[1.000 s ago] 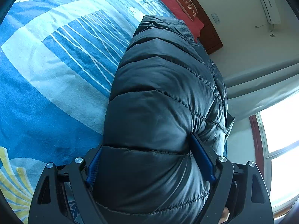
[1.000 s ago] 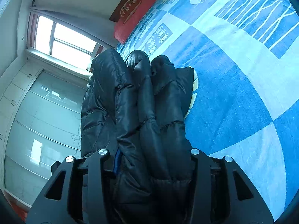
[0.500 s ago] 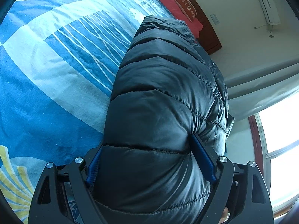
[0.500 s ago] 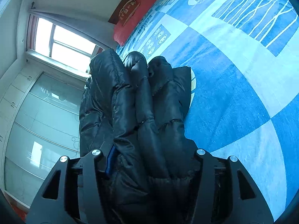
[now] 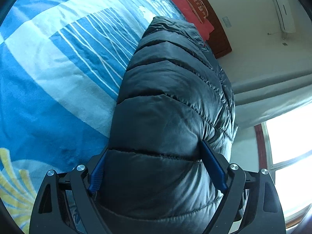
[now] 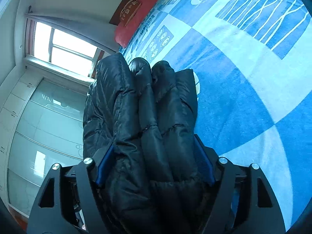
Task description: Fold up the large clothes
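A bed point(image 5: 50, 81) covered in a blue, white-patterned spread fills the left of the left wrist view and the right of the right wrist view. On it lies a folded black puffer jacket point(image 5: 167, 117), running up the middle of both frames from the bottom edge. A red pillow point(image 6: 136, 17) sits at the top of each frame against a brown headboard point(image 5: 216, 33). The left gripper point(image 5: 158, 169) has its fingers spread wide, blue pads point(image 5: 213, 167) pressing a thick roll of the jacket. The right gripper point(image 6: 154, 165) has just been opening, its fingers apart with the jacket's bunched folds between them, the padding touching both pads.
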Demonstrator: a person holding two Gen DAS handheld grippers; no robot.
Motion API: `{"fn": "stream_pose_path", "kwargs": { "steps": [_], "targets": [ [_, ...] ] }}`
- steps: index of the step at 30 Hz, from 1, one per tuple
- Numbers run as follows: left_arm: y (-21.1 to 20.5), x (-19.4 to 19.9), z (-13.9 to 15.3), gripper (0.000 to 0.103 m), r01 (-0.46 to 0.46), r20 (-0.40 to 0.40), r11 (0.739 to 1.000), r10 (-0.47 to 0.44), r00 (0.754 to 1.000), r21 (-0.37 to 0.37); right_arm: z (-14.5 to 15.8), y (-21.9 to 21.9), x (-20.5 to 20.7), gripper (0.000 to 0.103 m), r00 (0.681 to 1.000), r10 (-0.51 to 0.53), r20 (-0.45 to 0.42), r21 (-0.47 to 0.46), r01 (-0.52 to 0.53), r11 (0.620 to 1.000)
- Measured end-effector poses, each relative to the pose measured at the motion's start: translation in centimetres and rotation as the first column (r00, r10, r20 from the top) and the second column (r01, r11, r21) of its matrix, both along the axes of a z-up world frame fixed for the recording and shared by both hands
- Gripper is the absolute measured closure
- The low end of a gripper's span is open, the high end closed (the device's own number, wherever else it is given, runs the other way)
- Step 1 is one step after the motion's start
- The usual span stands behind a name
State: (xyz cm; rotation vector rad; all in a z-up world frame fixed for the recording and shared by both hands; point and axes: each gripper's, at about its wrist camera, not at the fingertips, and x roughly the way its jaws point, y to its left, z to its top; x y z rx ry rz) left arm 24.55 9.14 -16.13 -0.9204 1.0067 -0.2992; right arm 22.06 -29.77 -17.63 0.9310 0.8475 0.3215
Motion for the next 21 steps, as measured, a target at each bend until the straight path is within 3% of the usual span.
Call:
{"fn": "stream_pose_path", "kwargs": {
  "steps": [5,9,12,16,18,19,21],
  "targets": [
    [2.2,-0.6,1.2,0.018,-0.041,0.024,0.998,0.043,0.999,-0.050,2.7,-1.1,-0.8,0.026,0.999,0.014,0.050,-0.061,-0.011,0.998],
    [2.9,1.1,1.9,0.018,-0.041,0.076,0.999,0.043,0.996,-0.023,4.2,-1.6,1.5,0.021,0.998,0.024,0.063,-0.037,-0.021,0.999],
    [2.3,3.2,2.4,0.018,-0.010,0.093,1.000,0.011,0.996,-0.005,3.9,-1.1,4.5,0.020,0.998,0.054,0.019,-0.065,-0.053,0.997],
    [1.7,5.6,1.4,0.018,0.029,0.056,0.999,-0.032,0.998,0.041,2.4,-0.1,7.5,0.020,0.994,0.098,-0.042,-0.088,-0.101,0.991],
    [1.5,6.5,0.5,0.017,0.051,0.046,0.998,-0.053,0.998,0.044,1.3,-0.1,8.1,0.021,0.992,0.104,-0.067,-0.051,-0.107,0.993],
    [1.4,6.6,0.3,0.018,0.054,0.045,0.998,-0.056,0.997,0.036,0.9,-0.2,8.2,0.037,0.993,0.106,-0.061,-0.018,-0.107,0.994],
    [1.3,6.8,0.1,0.021,0.056,0.049,0.998,-0.057,0.997,0.011,0.8,-0.5,7.9,0.059,0.993,0.109,-0.037,0.018,-0.108,0.994]
  ]
}}
